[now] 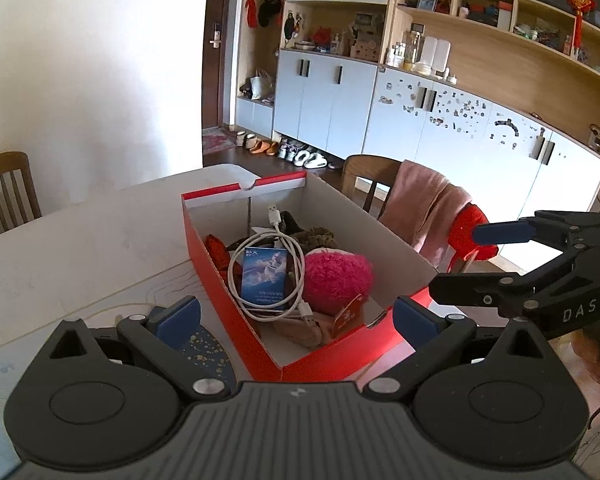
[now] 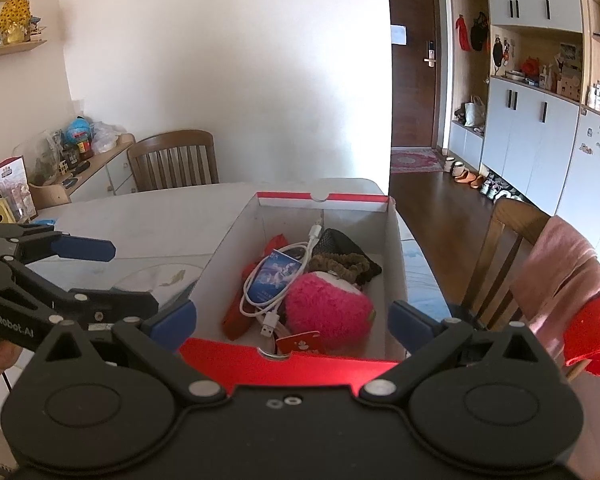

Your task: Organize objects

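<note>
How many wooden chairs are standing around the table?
2. One chair is at the far side by the white wall; another chair, with a pink towel on its back, is at the right. Others may be hidden.

Pink towel draped over wooden chair (red cloth beside), shoes along cabinets

My left hand-held gripper: matte black plastic body, ribbed top panel with a small white emblem, two round raised discs, triangular cut-outs in the linkage arms, silver pivot screws, blue pads on the fingertips. Seen from the right wrist view, its side carries white lettering "GenRobot.AI".

My right hand-held gripper: same black build, smooth top with two small silver screws, blue fingertips. From the left wrist view, white letters "DAS" show on its side.
</note>
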